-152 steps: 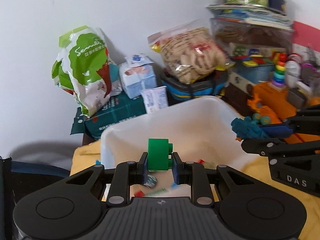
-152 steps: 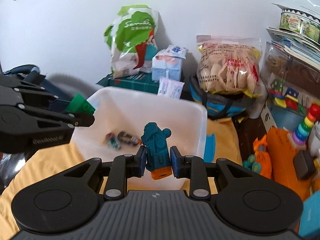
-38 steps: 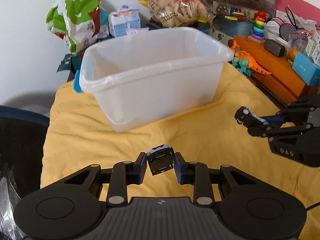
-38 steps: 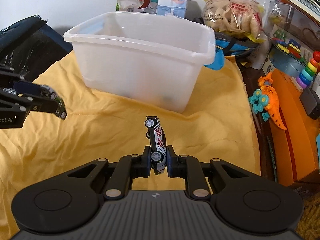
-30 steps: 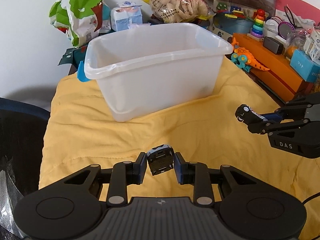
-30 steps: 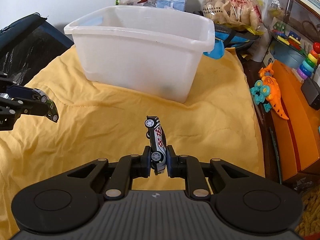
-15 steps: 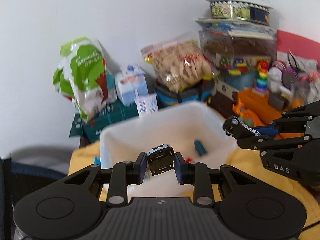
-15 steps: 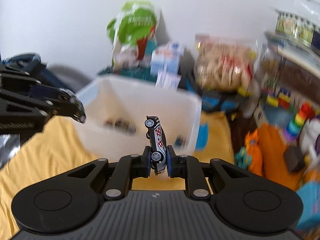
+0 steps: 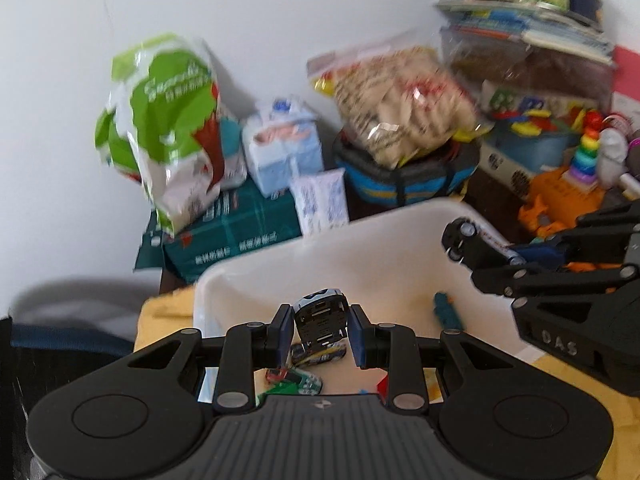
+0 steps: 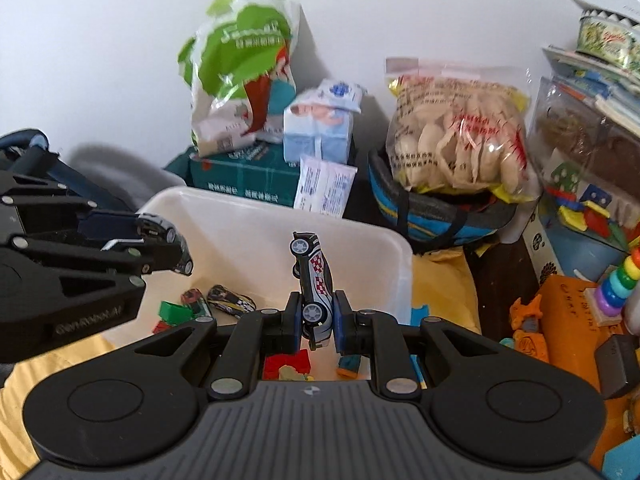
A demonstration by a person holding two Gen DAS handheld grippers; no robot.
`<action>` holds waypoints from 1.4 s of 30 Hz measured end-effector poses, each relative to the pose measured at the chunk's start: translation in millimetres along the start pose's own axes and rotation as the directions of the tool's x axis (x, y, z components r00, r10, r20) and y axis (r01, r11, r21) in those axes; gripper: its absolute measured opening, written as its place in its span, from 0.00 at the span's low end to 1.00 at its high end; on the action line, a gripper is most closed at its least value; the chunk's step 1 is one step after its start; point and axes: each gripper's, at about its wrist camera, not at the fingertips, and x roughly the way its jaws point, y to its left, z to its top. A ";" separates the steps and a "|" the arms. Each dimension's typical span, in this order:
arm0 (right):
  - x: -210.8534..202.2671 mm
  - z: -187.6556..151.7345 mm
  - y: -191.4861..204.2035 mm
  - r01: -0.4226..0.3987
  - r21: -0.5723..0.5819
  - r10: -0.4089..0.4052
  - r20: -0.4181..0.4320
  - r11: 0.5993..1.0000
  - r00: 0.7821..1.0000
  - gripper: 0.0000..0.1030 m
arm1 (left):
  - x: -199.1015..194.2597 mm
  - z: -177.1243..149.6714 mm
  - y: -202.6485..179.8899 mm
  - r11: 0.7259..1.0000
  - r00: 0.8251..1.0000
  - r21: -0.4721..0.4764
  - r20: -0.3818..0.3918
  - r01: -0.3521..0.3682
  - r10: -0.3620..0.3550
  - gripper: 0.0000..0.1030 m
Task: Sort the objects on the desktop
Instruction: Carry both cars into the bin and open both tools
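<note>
A white plastic bin (image 9: 360, 248) (image 10: 248, 224) stands on the yellow cloth and holds several toys: toy cars (image 10: 230, 298), a green brick (image 10: 174, 312), a red brick (image 10: 286, 362) and a teal figure (image 9: 446, 314). My left gripper (image 9: 320, 330) is shut on a dark toy car (image 9: 322, 320), seen underside up, held over the bin's near left side; it also shows in the right wrist view (image 10: 160, 240). My right gripper (image 10: 316, 320) is shut on a silver toy car with red checks (image 10: 314, 280), nose up, over the bin's near right; this gripper also shows in the left wrist view (image 9: 472, 244).
Behind the bin against the white wall stand a green and white bag (image 10: 240, 68), a teal box (image 10: 244, 178), a blue tissue pack (image 10: 320, 124) and a snack bag on a blue basket (image 10: 456, 128). At the right are an orange box (image 10: 572, 320), stacking rings (image 10: 620, 276) and stacked books.
Both grippers have risen from low over the yellow cloth to above the bin, each still holding its toy car. The inside of the bin is now in view.
</note>
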 end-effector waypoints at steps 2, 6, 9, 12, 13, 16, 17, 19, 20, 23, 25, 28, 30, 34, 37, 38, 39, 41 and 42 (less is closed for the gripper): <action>8.5 -1.1 0.9 0.004 0.000 -0.004 -0.019 1.000 1.000 0.17 | 10.8 -4.1 2.4 1.000 1.000 -0.002 -0.026 -0.009 0.009 0.32; 20.2 -3.6 2.6 0.004 0.005 -0.004 -0.044 1.000 0.999 0.18 | 22.7 -10.5 5.1 1.000 0.998 -0.008 -0.060 -0.009 0.009 0.32; 24.1 -2.2 4.2 0.001 0.011 -0.001 -0.049 1.000 0.999 0.35 | 24.2 -10.8 6.5 0.999 0.998 -0.023 -0.062 -0.027 0.025 0.36; 19.7 0.4 6.4 0.019 0.000 -0.019 -0.027 1.000 0.999 0.52 | 19.6 -7.0 7.0 0.999 0.999 -0.031 -0.040 -0.038 0.037 0.52; 17.8 1.3 6.6 0.021 -0.003 -0.021 -0.022 1.000 1.000 0.53 | 17.6 -5.5 6.7 0.999 0.999 -0.030 -0.035 -0.042 0.041 0.53; 11.1 2.5 5.7 0.022 0.000 -0.022 -0.008 1.000 1.000 0.54 | 7.8 -0.7 6.2 0.998 0.999 -0.037 -0.022 -0.045 0.044 0.56; 7.2 1.9 5.3 0.024 0.002 -0.024 0.000 1.000 1.000 0.55 | 2.4 0.2 6.0 0.998 0.999 -0.043 -0.013 -0.035 0.035 0.57; -0.5 -0.1 4.4 0.027 0.005 -0.027 0.013 1.000 1.000 0.59 | -8.6 0.9 3.7 0.999 1.000 -0.046 0.002 -0.022 0.022 0.58; -5.0 -2.0 3.9 0.031 0.008 -0.031 0.017 1.000 0.999 0.62 | -14.8 0.3 1.6 0.999 1.000 -0.046 0.008 -0.026 0.026 0.59; -15.7 -8.9 1.4 0.030 0.016 -0.030 0.005 0.999 1.000 0.68 | -29.5 -3.4 -3.8 0.998 0.999 -0.053 0.011 -0.039 0.039 0.62; -22.5 -14.1 0.6 0.034 0.010 -0.034 -0.006 0.999 0.999 0.70 | -37.3 -6.9 -7.0 0.998 0.999 -0.054 0.009 -0.039 0.040 0.65; -27.3 -20.6 -0.5 0.043 0.005 -0.042 -0.034 0.999 0.999 0.75 | -44.8 -12.0 -12.1 0.999 1.000 -0.045 -0.003 -0.026 0.026 0.67; -28.6 -25.1 -1.9 0.061 0.006 -0.061 -0.046 0.998 0.997 0.81 | -45.1 -14.2 -15.8 0.999 0.999 -0.034 -0.024 -0.030 0.030 0.67; -26.8 -28.6 -5.0 0.063 0.011 -0.062 -0.089 0.998 0.994 0.85 | -43.4 -15.8 -22.3 0.999 0.997 0.008 -0.060 -0.041 0.042 0.67; -22.1 -27.6 -5.8 0.072 0.000 -0.071 -0.108 0.997 0.992 0.90 | -41.4 -12.3 -27.7 0.996 0.995 0.060 -0.073 -0.070 0.074 0.67; -19.2 -26.4 -6.2 0.070 -0.001 -0.069 -0.116 0.998 0.991 0.91 | -40.2 -10.5 -29.2 0.994 0.994 0.077 -0.075 -0.080 0.086 0.67; -16.3 -25.5 -6.3 0.068 -0.003 -0.068 -0.130 0.998 0.989 0.91 | -38.8 -9.5 -30.1 0.992 0.992 0.092 -0.078 -0.087 0.095 0.67; -11.2 -23.2 -5.6 0.064 -0.011 -0.065 -0.155 0.998 0.986 0.91 | -36.6 -7.5 -32.1 0.988 0.990 0.114 -0.081 -0.109 0.118 0.67; -10.2 -22.5 -4.5 0.064 -0.018 -0.066 -0.159 0.998 0.985 0.92 | -36.0 -6.5 -32.3 0.985 0.988 0.119 -0.077 -0.121 0.131 0.67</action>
